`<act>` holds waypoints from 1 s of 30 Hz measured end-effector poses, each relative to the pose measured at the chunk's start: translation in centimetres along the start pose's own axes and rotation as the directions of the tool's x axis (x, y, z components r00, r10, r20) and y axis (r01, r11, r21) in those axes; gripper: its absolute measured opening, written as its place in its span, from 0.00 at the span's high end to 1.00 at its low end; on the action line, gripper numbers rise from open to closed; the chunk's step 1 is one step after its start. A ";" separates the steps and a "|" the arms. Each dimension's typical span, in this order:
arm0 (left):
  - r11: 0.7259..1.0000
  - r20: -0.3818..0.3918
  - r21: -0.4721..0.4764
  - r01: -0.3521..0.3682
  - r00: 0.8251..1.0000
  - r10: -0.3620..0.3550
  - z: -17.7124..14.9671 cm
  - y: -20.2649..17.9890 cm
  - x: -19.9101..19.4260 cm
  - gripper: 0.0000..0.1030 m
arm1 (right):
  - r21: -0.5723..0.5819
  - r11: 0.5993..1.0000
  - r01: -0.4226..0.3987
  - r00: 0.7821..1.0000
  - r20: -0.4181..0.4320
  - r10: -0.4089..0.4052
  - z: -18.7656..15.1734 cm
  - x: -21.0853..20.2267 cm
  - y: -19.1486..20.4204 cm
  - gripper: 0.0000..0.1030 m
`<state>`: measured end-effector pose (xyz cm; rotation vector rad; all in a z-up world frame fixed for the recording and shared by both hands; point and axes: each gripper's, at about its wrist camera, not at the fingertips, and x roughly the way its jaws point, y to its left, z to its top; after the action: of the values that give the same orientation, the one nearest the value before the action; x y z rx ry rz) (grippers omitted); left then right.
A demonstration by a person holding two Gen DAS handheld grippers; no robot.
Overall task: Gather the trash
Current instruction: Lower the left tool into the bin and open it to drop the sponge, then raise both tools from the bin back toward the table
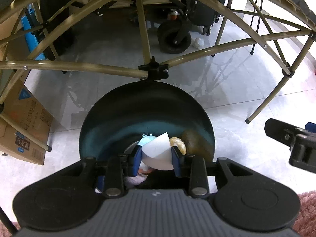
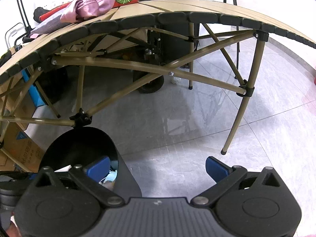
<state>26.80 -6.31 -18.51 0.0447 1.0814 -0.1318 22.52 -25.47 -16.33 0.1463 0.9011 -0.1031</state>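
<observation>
My left gripper (image 1: 156, 155) is shut on a white paper cup (image 1: 156, 150) and holds it over the mouth of a dark round trash bin (image 1: 118, 114) on the floor. Inside the bin lie a yellowish peel (image 1: 178, 143) and light blue scraps (image 1: 147, 139). My right gripper (image 2: 156, 168) is open and empty, just right of the bin (image 2: 79, 144), above the grey floor; it also shows at the right edge of the left wrist view (image 1: 292, 138). A crumpled white paper ball (image 1: 198, 42) lies on the floor under the table, also in the right wrist view (image 2: 174, 80).
A folding camp table (image 2: 177, 9) with tan metal legs (image 2: 243, 106) stands over the bin. Cardboard boxes (image 1: 27, 130) sit at the left. A cart wheel (image 1: 173, 37) and black luggage are behind. Pink cloth (image 2: 92, 2) and a red box lie on the tabletop. Pink rug (image 1: 306, 213) at the lower right.
</observation>
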 end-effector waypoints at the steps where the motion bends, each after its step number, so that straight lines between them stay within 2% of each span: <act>1: 1.000 -0.006 -0.003 0.011 1.000 -0.011 0.0 0.0 0.0 0.65 | -0.003 1.000 0.002 1.000 -0.002 -0.002 0.0 0.0 0.1 0.00; 3: 1.000 -0.026 -0.020 0.023 0.999 -0.024 0.0 0.3 0.1 0.54 | -0.013 1.000 0.013 1.000 -0.006 -0.013 -0.1 0.2 0.2 0.00; 7: 0.999 -0.027 -0.030 -0.021 0.999 0.020 0.1 0.4 0.0 0.15 | -0.014 1.000 0.023 1.000 0.001 -0.023 0.0 0.1 0.1 0.00; 10: 0.998 -0.054 -0.060 -0.017 0.998 0.014 0.2 0.8 0.1 0.00 | -0.013 1.000 0.028 1.000 0.001 -0.028 0.0 0.1 0.1 0.00; 15: 0.996 -0.107 -0.085 -0.014 0.994 0.005 0.0 1.2 0.8 0.00 | -0.014 0.999 0.029 1.000 0.001 -0.029 0.0 0.2 0.1 0.00; 30: 0.997 -0.117 -0.081 -0.008 0.993 -0.001 -0.1 1.1 0.7 0.00 | -0.020 0.999 0.027 1.000 -0.001 -0.027 0.0 0.2 0.1 0.00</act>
<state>27.17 -5.29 -19.18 -0.0192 1.2029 -0.0825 22.64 -25.41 -16.51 0.1160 0.9056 -0.1192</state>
